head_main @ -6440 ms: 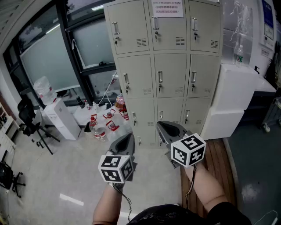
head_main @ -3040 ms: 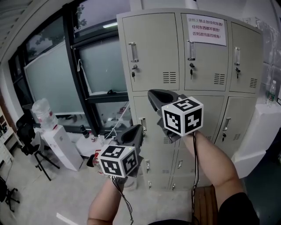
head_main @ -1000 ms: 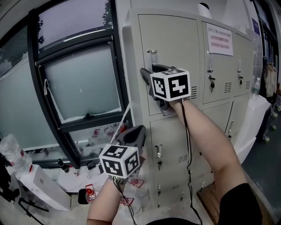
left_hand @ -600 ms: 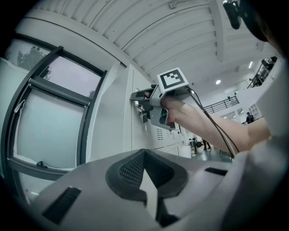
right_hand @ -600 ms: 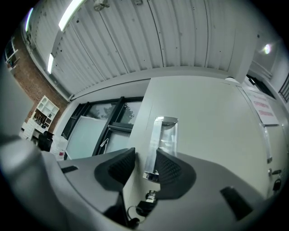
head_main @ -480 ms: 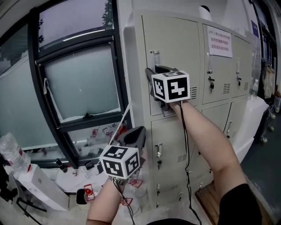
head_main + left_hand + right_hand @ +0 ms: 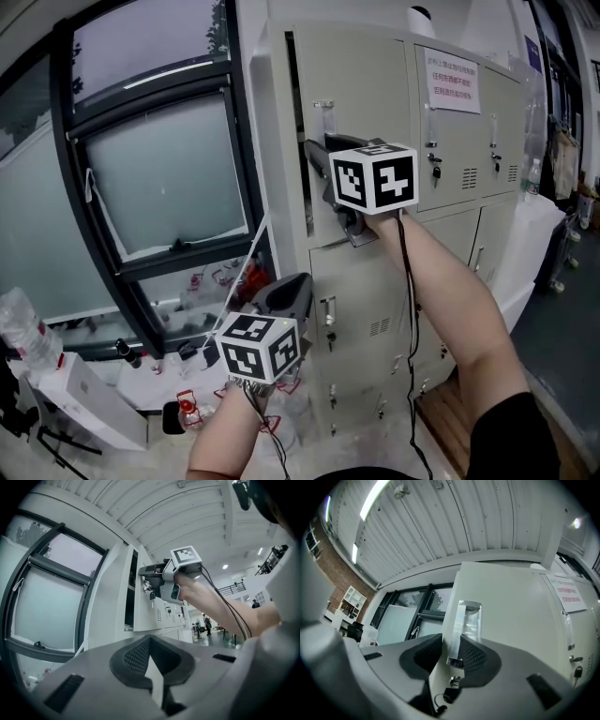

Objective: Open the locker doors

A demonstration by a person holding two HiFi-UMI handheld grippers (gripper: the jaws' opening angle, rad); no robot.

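The grey locker bank fills the right of the head view. Its top-left door stands slightly ajar, with a dark gap along its left edge. My right gripper is raised to that door, shut on its clear upright handle. In the right gripper view the handle sits squeezed between the two pads of the right gripper, with the keyed lock just below. My left gripper hangs lower and to the left, shut and holding nothing. From the left gripper I look up at the ajar door.
The other locker doors stay closed, with keys in the locks and a paper notice on the top middle door. A dark-framed window is to the left. A white box and small bottles lie on the floor below.
The right gripper's jaws have closed onto the handle. The top-left door has swung out a little, and a dark gap now shows at its left edge. The left gripper has barely moved.
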